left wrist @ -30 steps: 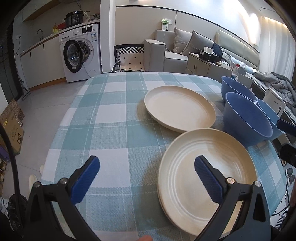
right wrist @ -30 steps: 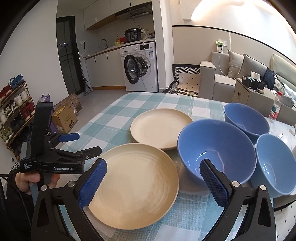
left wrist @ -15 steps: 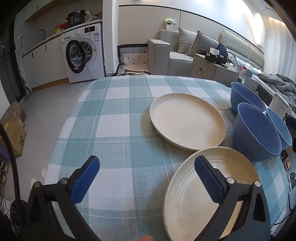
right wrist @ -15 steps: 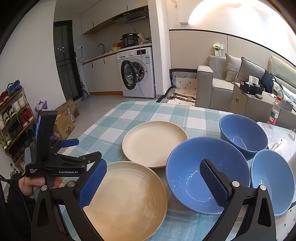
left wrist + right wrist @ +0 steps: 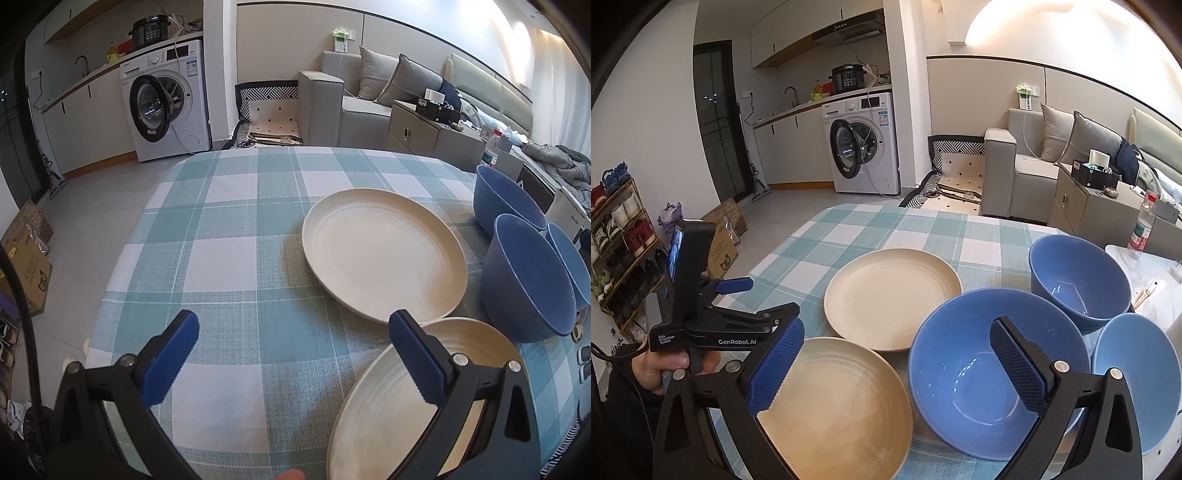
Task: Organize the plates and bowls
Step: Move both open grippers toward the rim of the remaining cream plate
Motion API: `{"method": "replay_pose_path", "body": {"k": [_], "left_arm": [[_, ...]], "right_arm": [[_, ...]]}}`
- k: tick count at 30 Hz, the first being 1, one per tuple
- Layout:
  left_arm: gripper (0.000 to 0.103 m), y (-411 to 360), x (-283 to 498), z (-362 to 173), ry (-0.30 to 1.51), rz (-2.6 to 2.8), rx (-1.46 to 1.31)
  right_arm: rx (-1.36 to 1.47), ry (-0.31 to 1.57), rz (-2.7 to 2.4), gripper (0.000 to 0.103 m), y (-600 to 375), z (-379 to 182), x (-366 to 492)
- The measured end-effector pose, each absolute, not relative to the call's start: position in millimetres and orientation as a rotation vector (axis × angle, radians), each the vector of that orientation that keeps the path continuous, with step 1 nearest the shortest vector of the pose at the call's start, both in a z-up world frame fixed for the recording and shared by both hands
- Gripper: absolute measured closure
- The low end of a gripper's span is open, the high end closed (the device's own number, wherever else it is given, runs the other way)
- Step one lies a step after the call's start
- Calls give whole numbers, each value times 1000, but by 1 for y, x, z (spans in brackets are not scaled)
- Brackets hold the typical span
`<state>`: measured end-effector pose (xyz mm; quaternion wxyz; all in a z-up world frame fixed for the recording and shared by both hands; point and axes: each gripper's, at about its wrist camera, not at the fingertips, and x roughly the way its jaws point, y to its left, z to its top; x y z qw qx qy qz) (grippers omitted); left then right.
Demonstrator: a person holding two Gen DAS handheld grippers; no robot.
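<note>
Tabletop (image 5: pixel 229 258) is covered in teal-white check cloth. Washing machine (image 5: pixel 862 147) is seen far left, door open, cooker (image 5: pixel 847 78) on top. Grey sofa (image 5: pixel 365 103) far right. Shoe rack (image 5: pixel 618 240) at left wall, cardboard box (image 5: pixel 26 266) on floor.

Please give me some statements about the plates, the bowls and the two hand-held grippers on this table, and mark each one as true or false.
1. Two plates lie on the table: the near plate and the far plate. True.
2. Four blue bowls are there. False: three, the big bowl, the far bowl and the right bowl.
3. The bowls are stacked. False: they stand side by side.
4. The right hand-held gripper is open and holds nothing. True.
5. The left hand-held gripper is shut on a plate. False: it is open.
</note>
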<state>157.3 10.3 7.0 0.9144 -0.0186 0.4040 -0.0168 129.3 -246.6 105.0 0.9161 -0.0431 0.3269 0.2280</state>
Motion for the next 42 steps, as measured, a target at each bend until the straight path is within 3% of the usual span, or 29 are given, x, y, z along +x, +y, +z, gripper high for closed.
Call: {"method": "replay_pose_path", "body": {"k": [23,32,42], "left_arm": [[1,1,210,-14,901,-19,-17],[20,2,218,-25,942,-22,-10],[21,2,219,-33,953,-10,1]], "right_arm": [[-96,725,424,1,-256,89,160],[-96,733,424,1,-255,88,164],[-105,739,421,1,-254,87,168]]}}
